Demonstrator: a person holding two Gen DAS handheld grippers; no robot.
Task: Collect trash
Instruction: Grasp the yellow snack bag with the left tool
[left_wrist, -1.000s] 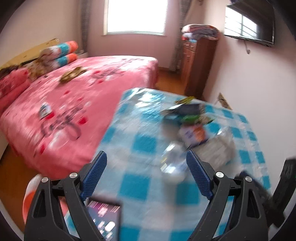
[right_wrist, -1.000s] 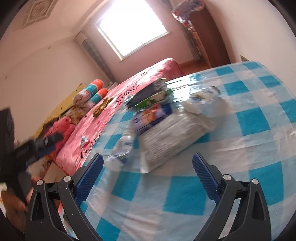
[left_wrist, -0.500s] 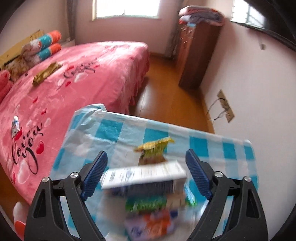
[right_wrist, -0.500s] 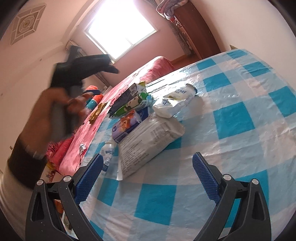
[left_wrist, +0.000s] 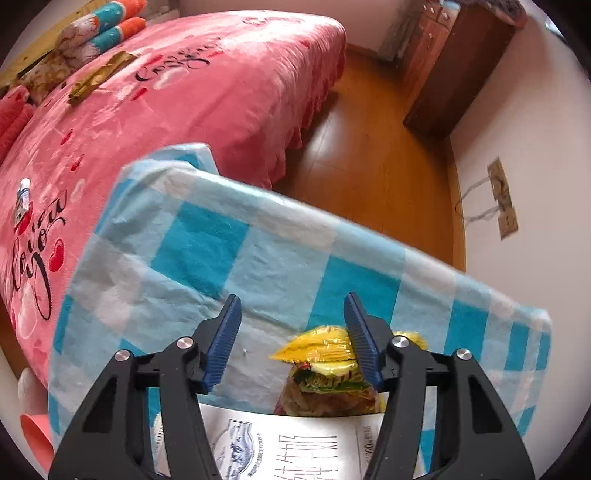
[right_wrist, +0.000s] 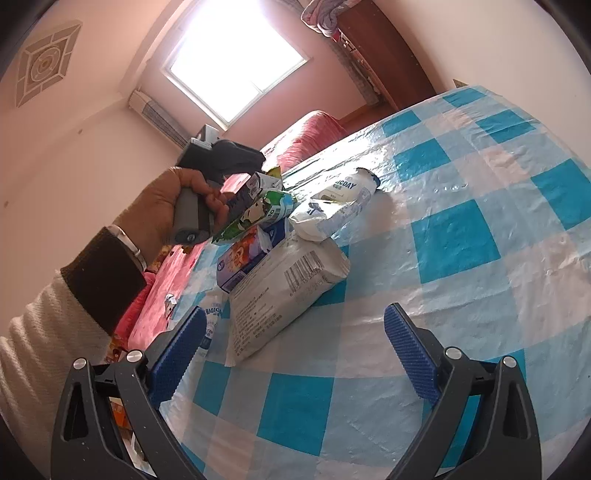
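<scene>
Swinging across from the near side, my left claw (left_wrist: 291, 332) is now pointing steeply down over the far end of the trash pile on the checkered surface (left_wrist: 258, 266). Its jaws have just been closing; they are standing narrow, the white carton (left_wrist: 295, 446) between them, one pad touching the yellow noodle packet (left_wrist: 325, 350). I cannot tell whether they are gripping. My right claw (right_wrist: 295, 354) is hanging wide open, holding nothing.

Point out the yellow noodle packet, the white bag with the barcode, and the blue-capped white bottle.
yellow noodle packet (left_wrist: 319, 347), left wrist view, its crimped yellow top
white bag (right_wrist: 284, 295), right wrist view, its printed face near the barcode
white bottle (right_wrist: 345, 190), right wrist view, its labelled side
</scene>
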